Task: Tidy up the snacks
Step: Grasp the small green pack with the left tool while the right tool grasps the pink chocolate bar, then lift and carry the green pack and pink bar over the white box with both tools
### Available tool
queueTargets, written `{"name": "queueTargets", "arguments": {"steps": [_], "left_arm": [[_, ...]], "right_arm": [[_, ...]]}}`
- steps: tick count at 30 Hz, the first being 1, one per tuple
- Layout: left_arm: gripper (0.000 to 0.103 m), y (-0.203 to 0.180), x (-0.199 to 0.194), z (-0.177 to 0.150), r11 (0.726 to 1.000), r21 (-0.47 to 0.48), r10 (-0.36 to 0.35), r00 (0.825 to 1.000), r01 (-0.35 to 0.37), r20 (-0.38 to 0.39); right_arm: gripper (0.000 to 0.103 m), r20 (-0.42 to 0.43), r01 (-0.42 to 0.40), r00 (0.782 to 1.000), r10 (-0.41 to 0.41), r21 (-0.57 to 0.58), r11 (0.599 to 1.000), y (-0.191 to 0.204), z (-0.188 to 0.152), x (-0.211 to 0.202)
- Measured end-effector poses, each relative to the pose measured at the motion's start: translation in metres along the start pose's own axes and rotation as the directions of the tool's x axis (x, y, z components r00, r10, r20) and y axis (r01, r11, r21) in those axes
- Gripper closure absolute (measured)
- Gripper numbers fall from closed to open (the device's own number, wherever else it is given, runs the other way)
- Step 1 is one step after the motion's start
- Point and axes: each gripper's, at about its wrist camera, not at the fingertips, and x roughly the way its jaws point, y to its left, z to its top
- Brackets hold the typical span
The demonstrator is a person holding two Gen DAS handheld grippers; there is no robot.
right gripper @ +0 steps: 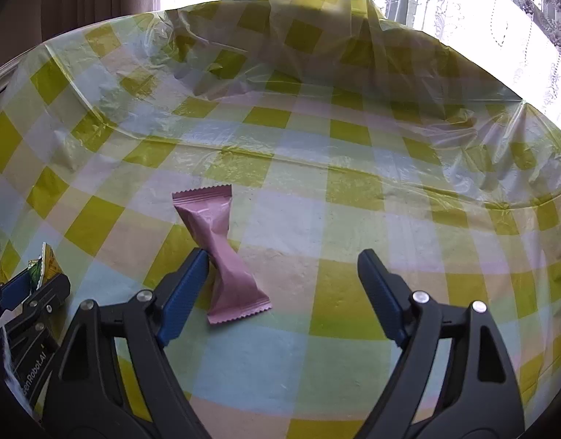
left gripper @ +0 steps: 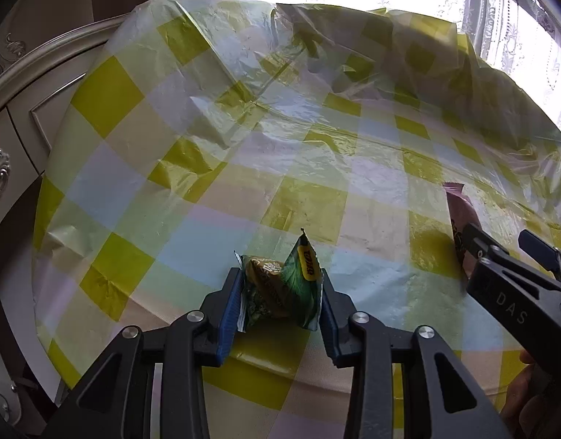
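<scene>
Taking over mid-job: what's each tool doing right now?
Left tool: shut on the green snack packet.
Right tool: open; pink snack packet lies between its fingers, touching one pad.

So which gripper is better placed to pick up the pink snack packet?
Right. The right gripper is open with the pink packet lying between its fingers, against one pad. The left gripper is already shut on the green snack packets.
</scene>
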Motion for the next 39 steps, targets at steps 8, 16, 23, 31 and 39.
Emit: {"name": "queueTargets", "arguments": {"steps": [8, 16, 23, 31, 39], "left_arm": [[0.063, 0.000, 0.000, -0.001, 1.000, -0.005, -0.004, 1.000, 0.004, 0.002], [0.064, 0.000, -0.001, -0.001, 1.000, -0.012, -0.012, 1.000, 0.012, 0.003], [0.064, 0.000, -0.004, -0.001, 1.000, -0.010, -0.026, 1.000, 0.026, 0.010], [0.064, -0.001, -0.015, -0.002, 0.999, -0.013, -0.047, 0.998, 0.047, 0.030], [0.064, -0.005, -0.028, -0.005, 0.997, -0.007, -0.073, 0.997, 0.073, 0.040]], "right_arm": [[0.062, -0.070, -0.021, 0.997, 0.021, 0.004, 1.000, 0.004, 0.007, 0.025], [0.084, -0.062, -0.031, 0.998, 0.032, 0.017, 0.999, 0.002, 0.000, 0.016], [0.084, -0.046, -0.035, 0.998, 0.036, 0.037, 0.999, -0.003, -0.008, -0.006], [0.084, -0.033, -0.043, 0.998, 0.044, 0.053, 0.998, -0.009, -0.023, -0.039], [0.084, -0.027, -0.042, 0.999, 0.044, 0.065, 0.997, -0.017, -0.038, -0.065]]}}
